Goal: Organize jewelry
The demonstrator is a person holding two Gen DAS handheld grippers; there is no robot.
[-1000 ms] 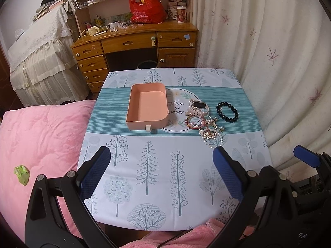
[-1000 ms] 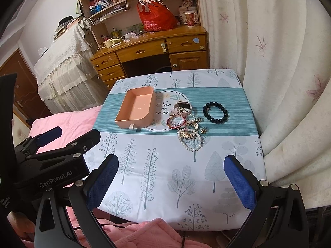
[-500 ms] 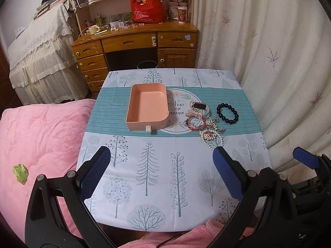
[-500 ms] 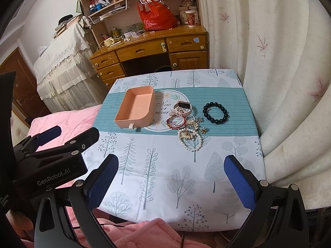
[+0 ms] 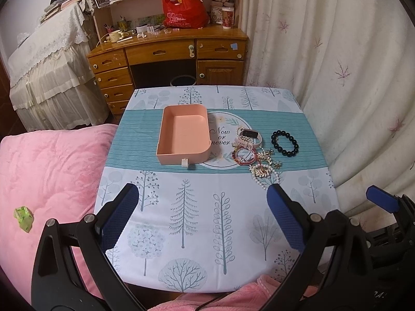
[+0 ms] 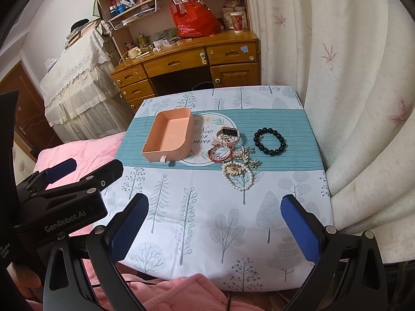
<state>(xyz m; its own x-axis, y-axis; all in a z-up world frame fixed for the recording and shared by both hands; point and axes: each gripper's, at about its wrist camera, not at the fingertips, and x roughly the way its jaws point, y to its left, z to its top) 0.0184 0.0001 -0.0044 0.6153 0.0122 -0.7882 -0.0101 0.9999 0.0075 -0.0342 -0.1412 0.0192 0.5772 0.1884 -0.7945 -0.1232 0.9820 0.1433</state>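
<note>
An empty pink tray (image 5: 183,136) (image 6: 168,136) stands mid-table on the teal stripe. To its right lies a jewelry cluster: a pink-strapped watch (image 5: 247,137) (image 6: 228,134), a red bangle (image 5: 242,154) (image 6: 219,153), a pearl and gold piece (image 5: 263,172) (image 6: 237,175), and a black bead bracelet (image 5: 284,142) (image 6: 269,140). My left gripper (image 5: 201,220) is open and empty above the table's near edge. My right gripper (image 6: 215,225) is open and empty above the near edge too, to the right of the left one (image 6: 59,197).
The small table wears a tree-print cloth (image 5: 197,223). A pink quilt (image 5: 46,171) lies to the left, a curtain (image 5: 337,51) to the right. A wooden desk (image 5: 168,54) with a red bag (image 5: 182,11) stands behind.
Both views shift only slightly; the right gripper has drifted a little, and the jewelry and tray have not moved. Both grippers stay open.
</note>
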